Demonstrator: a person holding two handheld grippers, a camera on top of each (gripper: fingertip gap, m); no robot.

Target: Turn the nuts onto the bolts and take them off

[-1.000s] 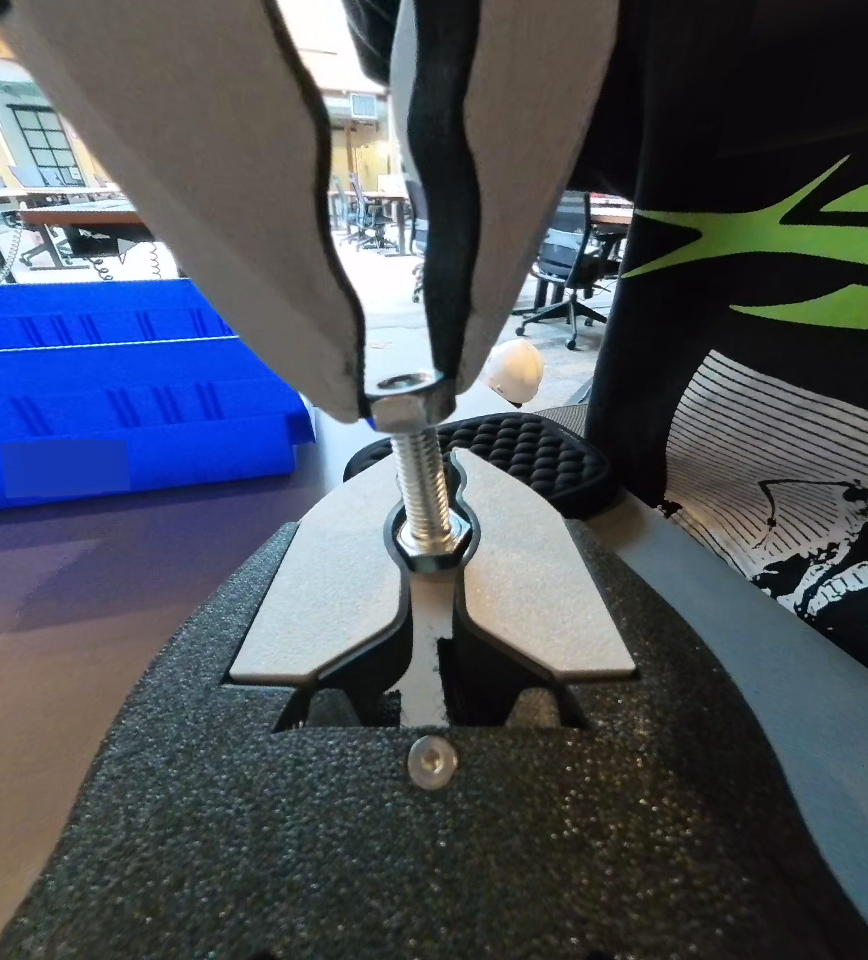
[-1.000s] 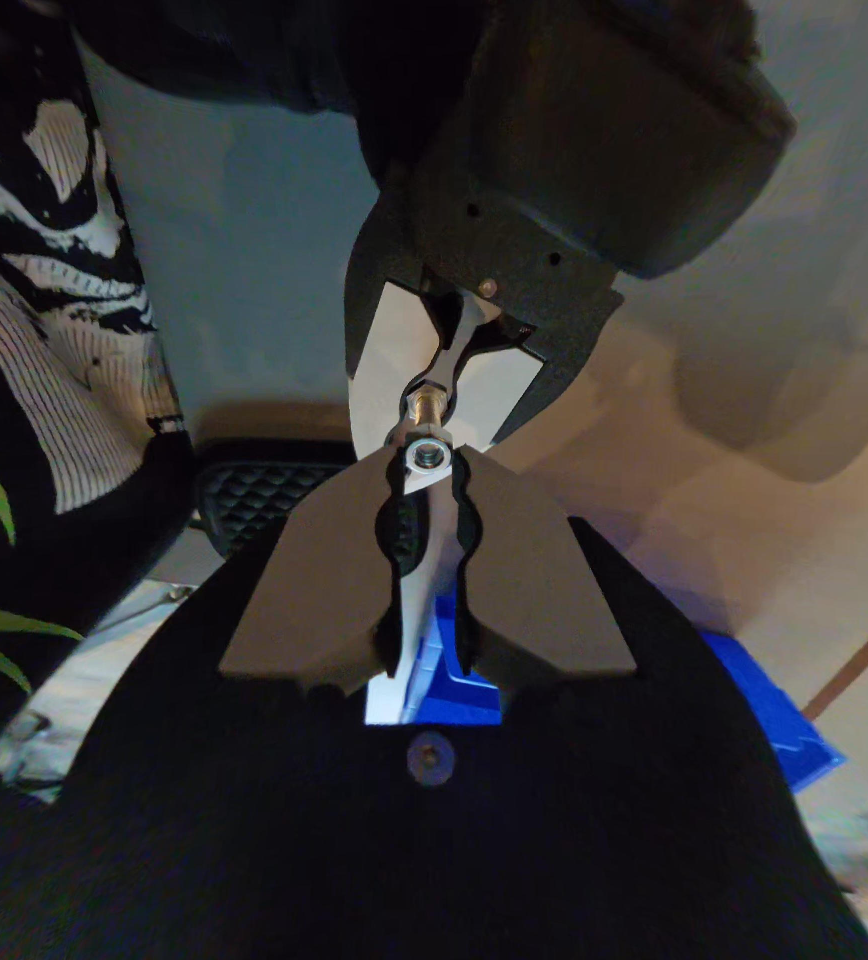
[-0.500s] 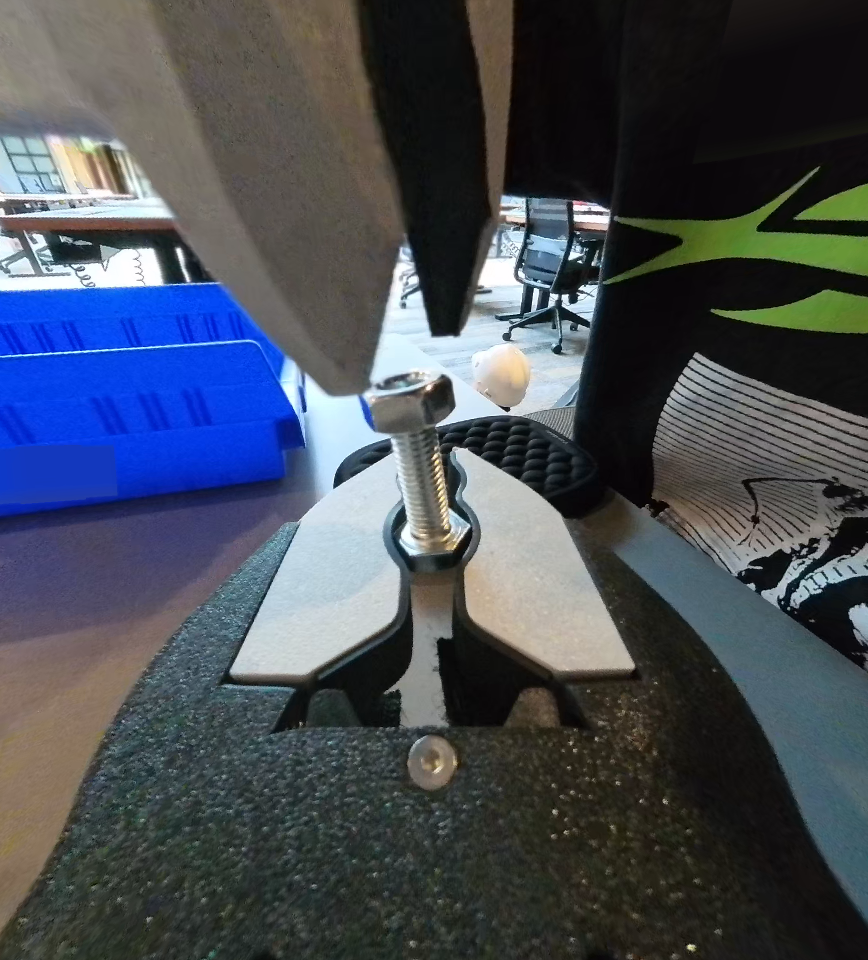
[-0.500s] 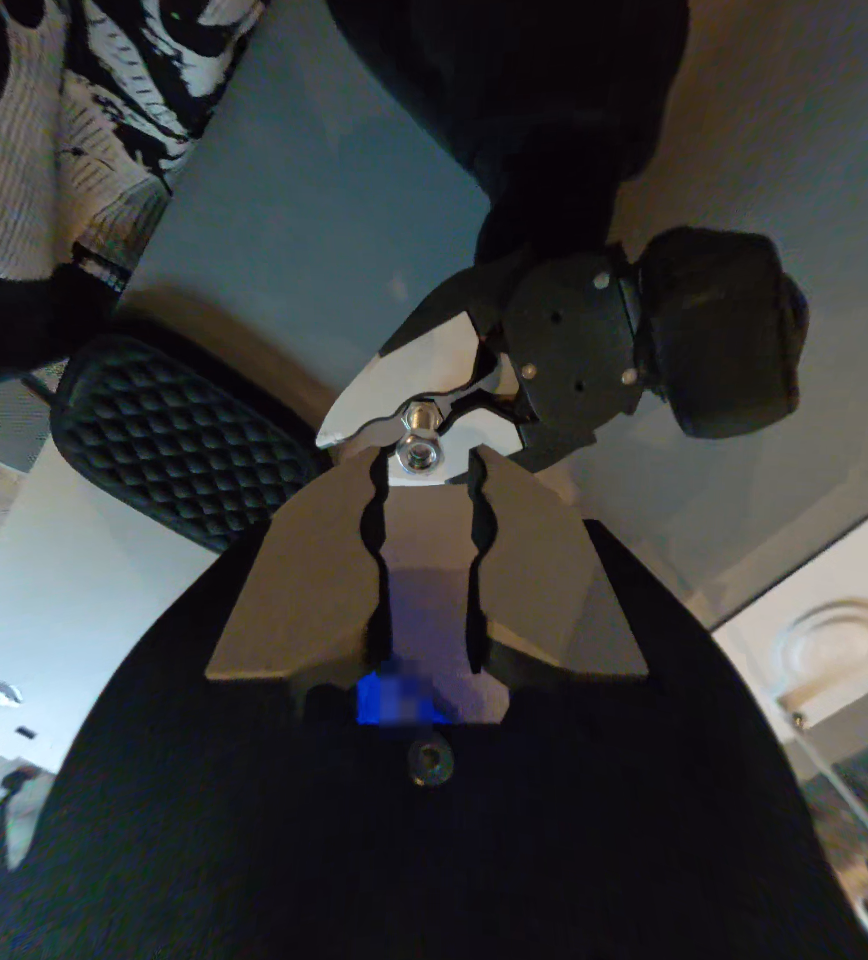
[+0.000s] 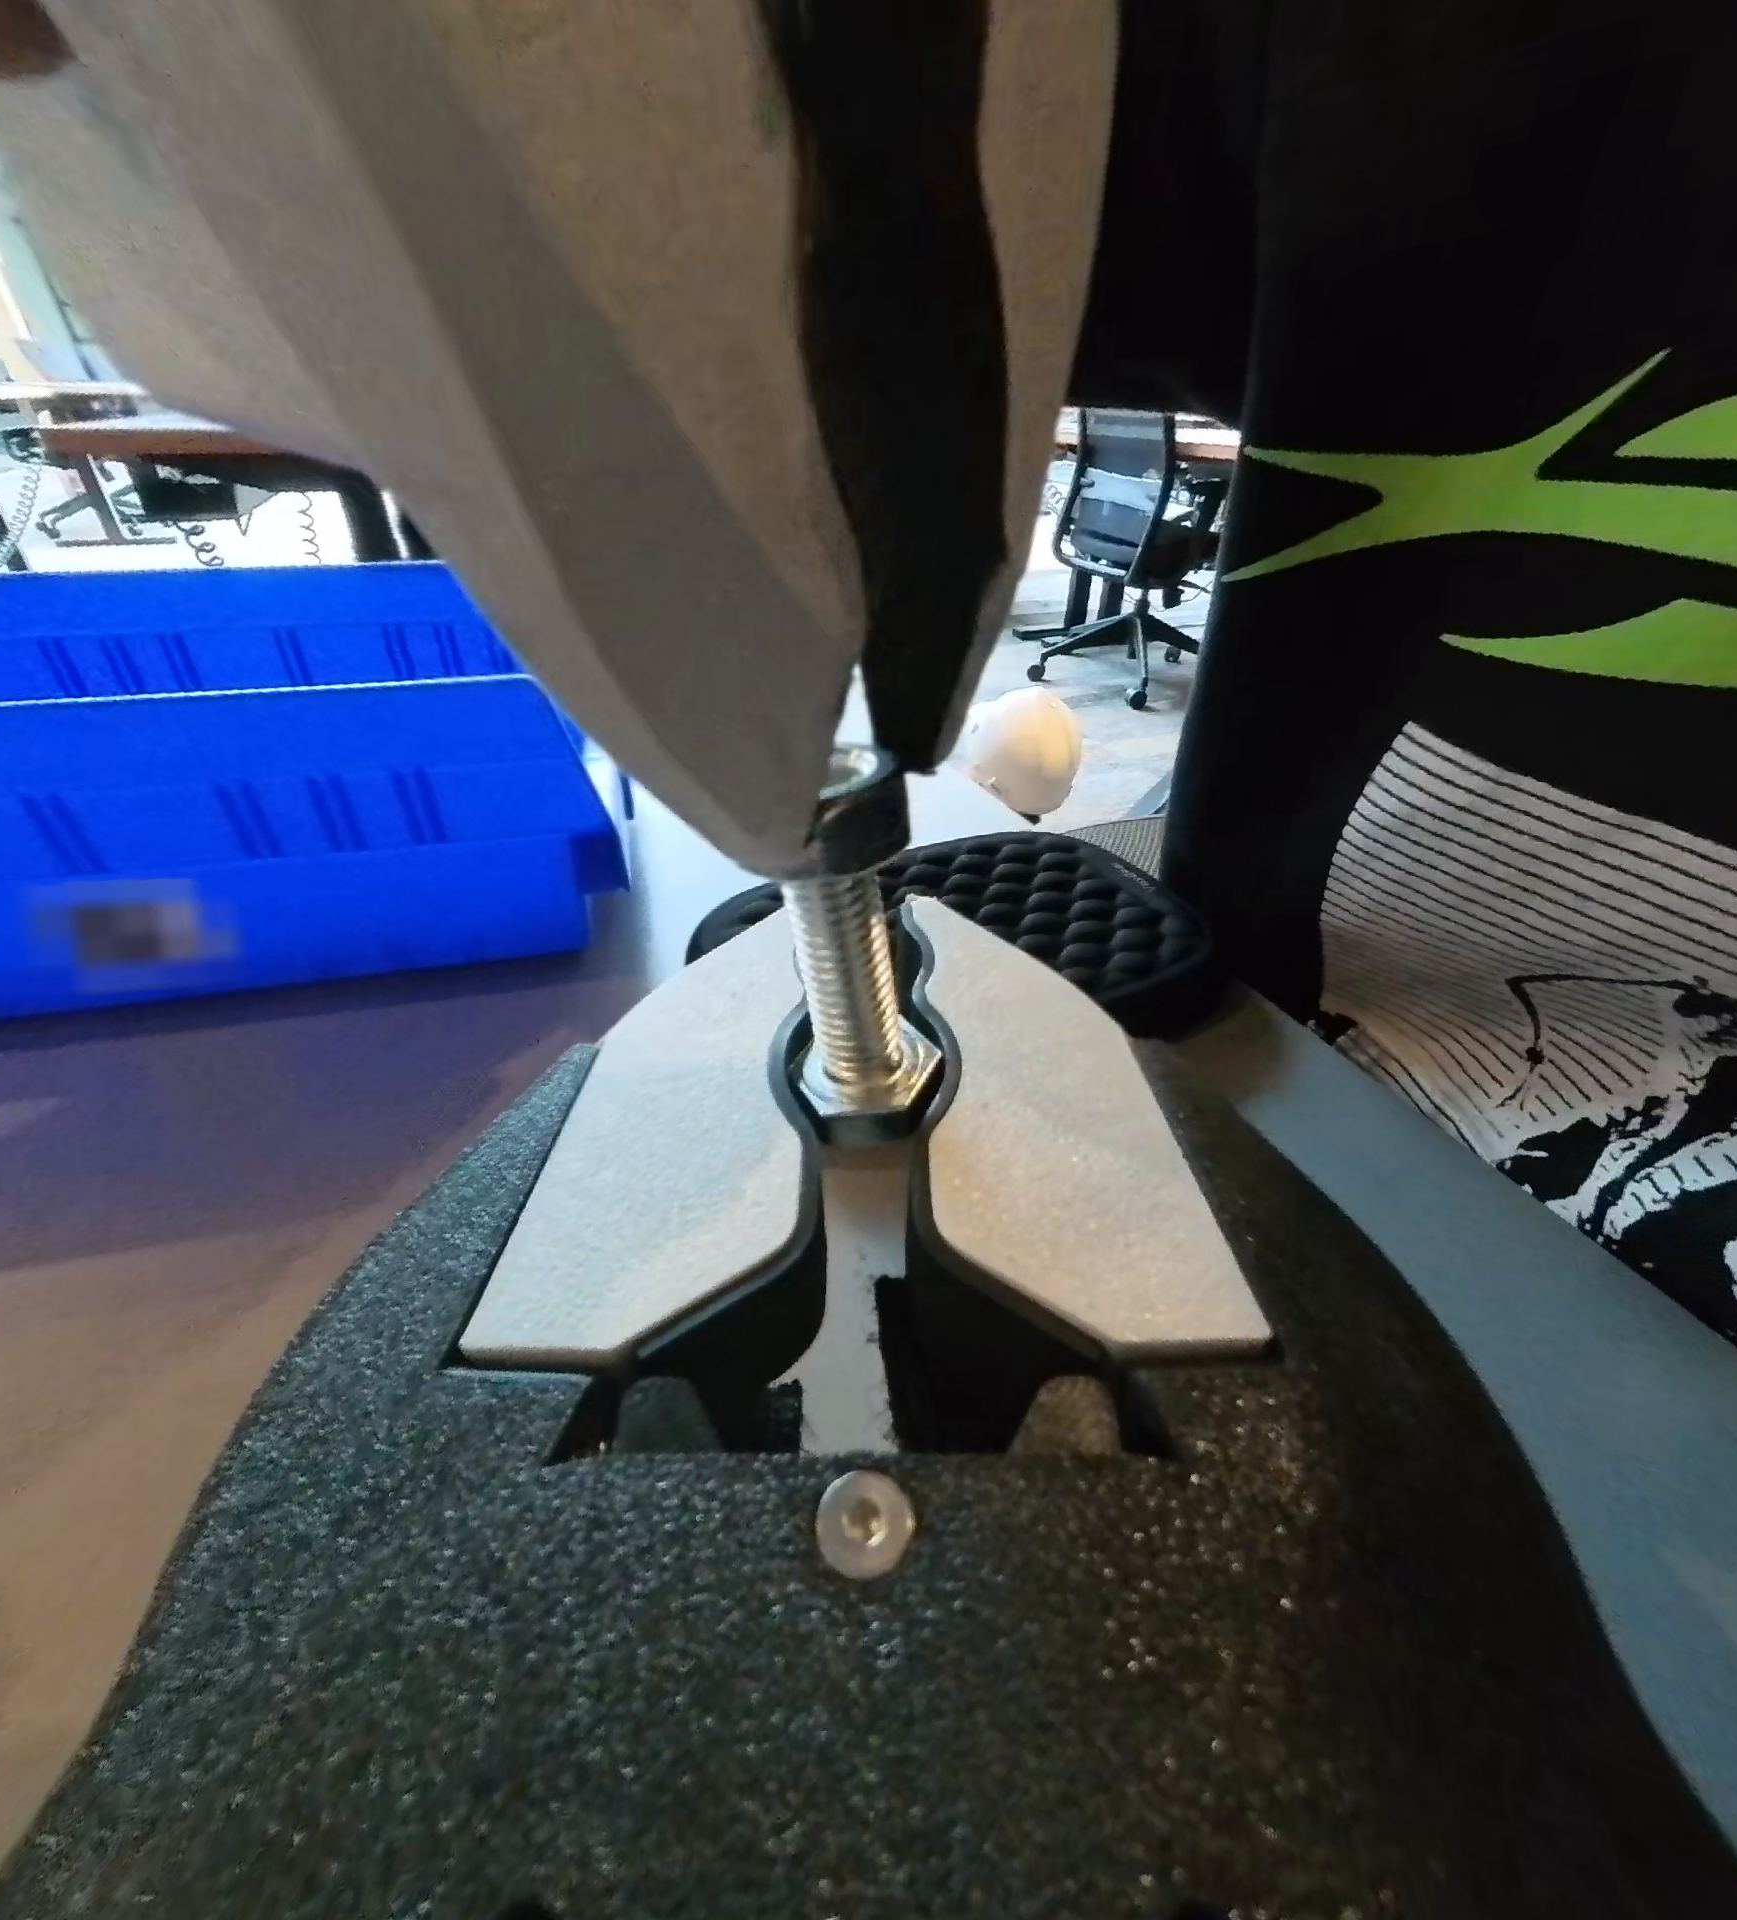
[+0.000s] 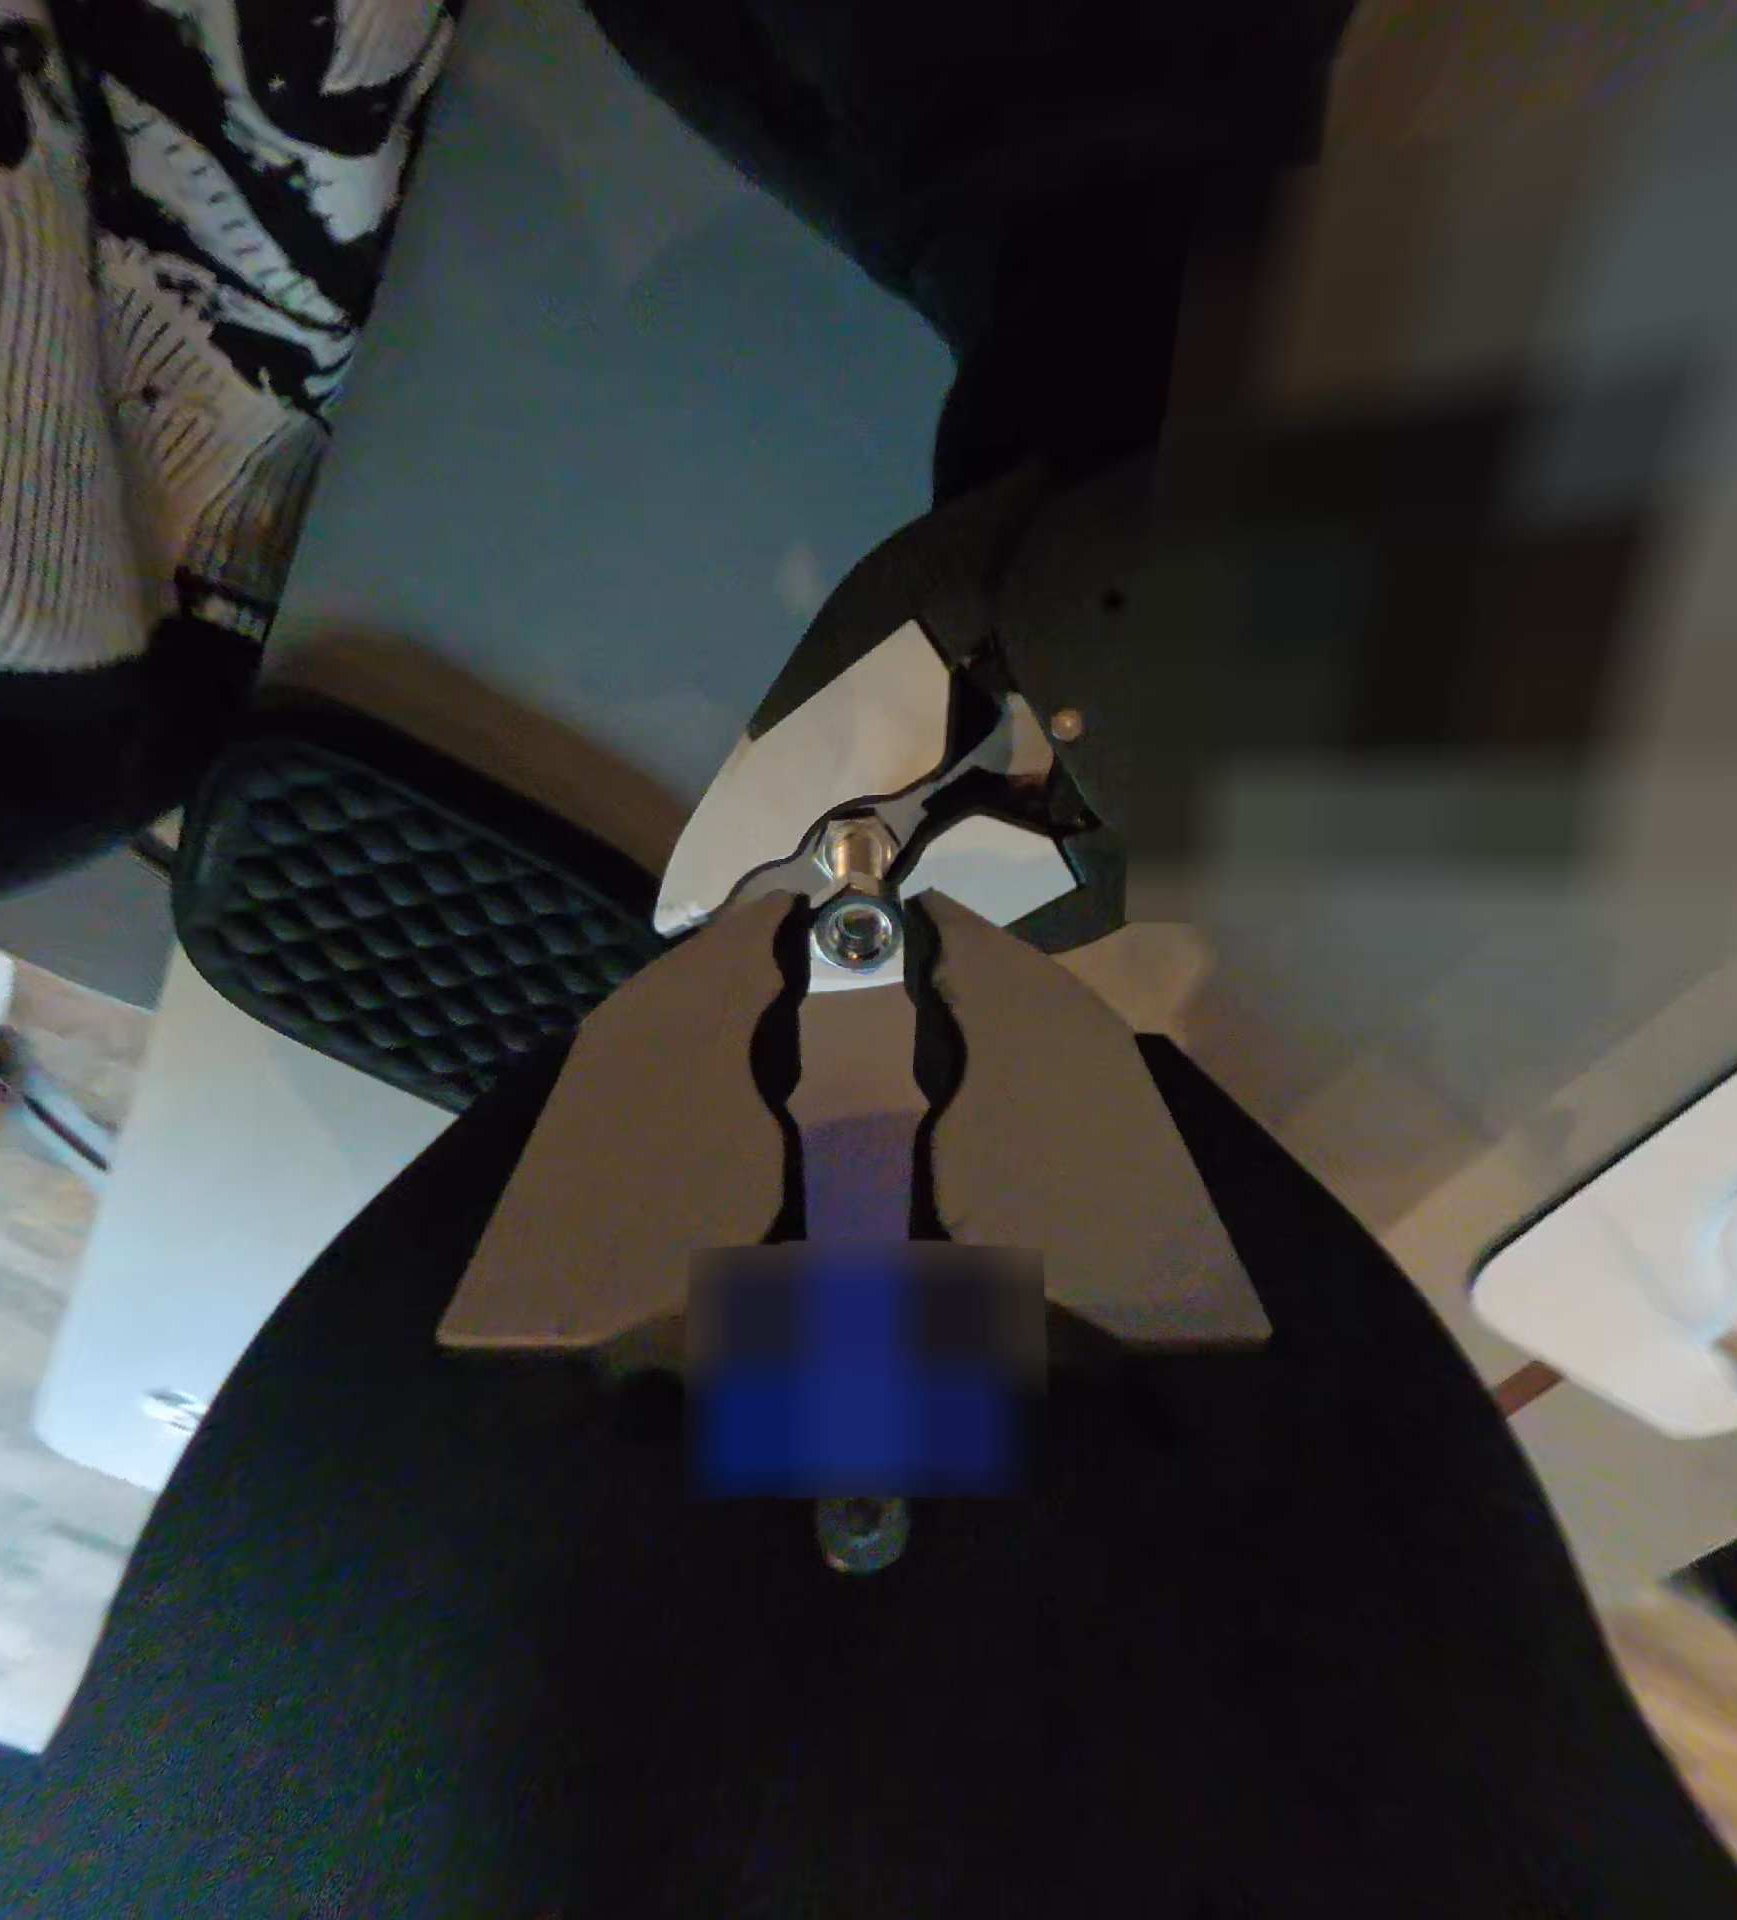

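gripping the bolt by its hex head, the left gripper is clamped tight; threaded shaft stands up between its fingers. nut sits at the top end of the thread. right gripper comes from above, fingertips either side of the nut, close but gap visible, can't tell if it grips. blue bins on the table behind, black mat near the person's printed shirt.
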